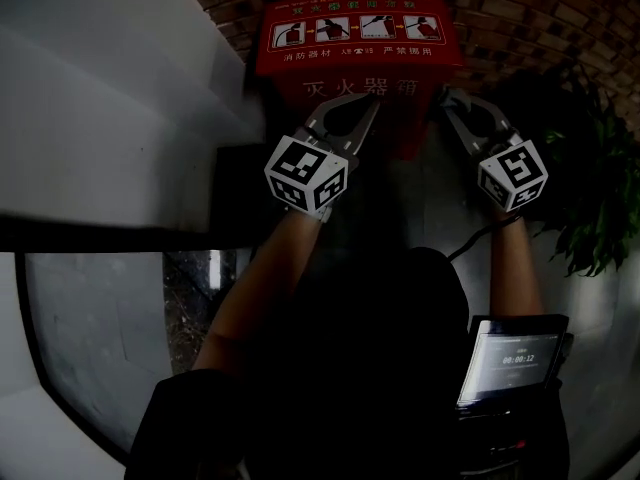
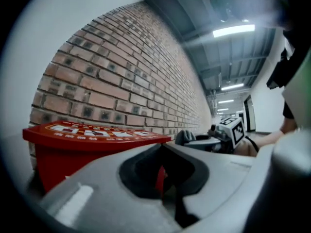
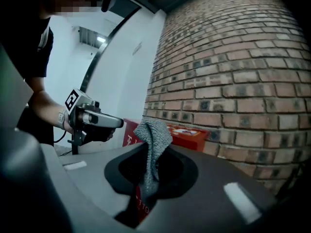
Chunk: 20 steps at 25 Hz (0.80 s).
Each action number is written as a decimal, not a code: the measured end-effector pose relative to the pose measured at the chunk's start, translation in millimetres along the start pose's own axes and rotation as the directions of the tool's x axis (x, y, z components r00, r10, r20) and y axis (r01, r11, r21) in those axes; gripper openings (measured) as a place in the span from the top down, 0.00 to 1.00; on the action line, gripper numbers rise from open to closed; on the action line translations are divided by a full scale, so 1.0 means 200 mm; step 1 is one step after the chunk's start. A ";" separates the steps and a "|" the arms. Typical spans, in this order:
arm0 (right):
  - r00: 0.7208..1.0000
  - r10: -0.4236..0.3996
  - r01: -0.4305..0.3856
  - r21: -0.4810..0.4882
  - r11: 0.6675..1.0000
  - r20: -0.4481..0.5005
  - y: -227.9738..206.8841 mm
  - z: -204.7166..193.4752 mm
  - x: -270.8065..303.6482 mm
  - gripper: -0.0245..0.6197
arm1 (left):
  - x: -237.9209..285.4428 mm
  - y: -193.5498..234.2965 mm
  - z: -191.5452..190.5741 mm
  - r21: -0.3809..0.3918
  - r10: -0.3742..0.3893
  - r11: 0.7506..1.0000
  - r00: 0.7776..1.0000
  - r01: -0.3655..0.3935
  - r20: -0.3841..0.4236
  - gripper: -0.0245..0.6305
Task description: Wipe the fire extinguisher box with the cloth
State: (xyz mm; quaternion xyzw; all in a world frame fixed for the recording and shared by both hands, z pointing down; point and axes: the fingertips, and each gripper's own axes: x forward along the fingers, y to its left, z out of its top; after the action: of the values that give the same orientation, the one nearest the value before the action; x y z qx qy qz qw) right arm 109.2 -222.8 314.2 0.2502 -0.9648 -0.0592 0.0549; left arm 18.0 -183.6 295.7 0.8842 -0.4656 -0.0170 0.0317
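Squarely at 12 o'clock: fire extinguisher box (image 1: 355, 38), long axis 9-to-3 along brick wall (image 1: 520, 13). Clamped upright in right gripper (image 1: 447, 103) by box's 3 o'clock end, grey cloth (image 3: 153, 140). Left gripper (image 1: 372, 103) pinched together, empty.

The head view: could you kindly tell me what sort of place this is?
Probably an indoor corridor in a public building: a red fire extinguisher box stands against a brown brick wall, long ceiling strip lights run down a passage, and a leafy green plant stands beside the box.
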 end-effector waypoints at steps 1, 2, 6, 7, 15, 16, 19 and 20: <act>1.000 -0.019 0.019 0.017 1.000 -0.005 -0.05 -0.06 -0.03 0.91 | 0.02 -0.03 -0.02 -0.001 -0.017 1.000 1.000 0.017 -0.002 0.96; 0.999 -0.036 0.036 0.023 0.999 -0.013 -0.09 -0.12 -0.05 0.91 | 0.04 -0.06 -0.04 -0.001 -0.033 0.999 0.999 0.033 -0.009 0.96; 0.994 -0.104 0.105 0.023 0.994 -0.036 -0.32 -0.30 -0.08 0.91 | 0.12 -0.15 -0.11 0.008 -0.078 0.997 0.996 0.078 -0.035 0.96; 0.992 -0.121 0.121 0.016 0.992 -0.033 -0.39 -0.32 -0.07 0.91 | 0.15 -0.16 -0.12 0.004 -0.077 0.997 0.997 0.077 -0.032 0.96; 0.993 -0.080 0.054 -0.265 0.963 -0.089 -0.58 -0.40 0.21 0.91 | 0.44 -0.23 -0.15 0.040 -0.120 0.992 0.992 0.121 -0.031 0.96; 0.991 -0.074 0.035 -0.314 0.949 -0.114 -0.57 -0.43 0.24 0.91 | 0.47 -0.25 -0.15 0.035 -0.125 0.991 0.992 0.126 -0.036 0.96; 0.988 -0.076 0.021 -0.368 0.930 -0.135 -0.60 -0.49 0.29 0.91 | 0.55 -0.30 -0.17 0.034 -0.133 0.990 0.989 0.135 -0.065 0.96; 0.990 -0.078 0.031 -0.350 0.936 -0.120 -0.63 -0.49 0.29 0.91 | 0.57 -0.32 -0.18 0.053 -0.141 0.988 0.987 0.145 -0.070 0.96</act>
State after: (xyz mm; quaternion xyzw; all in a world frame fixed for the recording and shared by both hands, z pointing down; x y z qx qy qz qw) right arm 131.3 -369.0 397.1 0.2666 -0.9262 -0.2133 0.1602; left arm 137.0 -240.1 327.2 0.9160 -0.3999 0.0237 0.0200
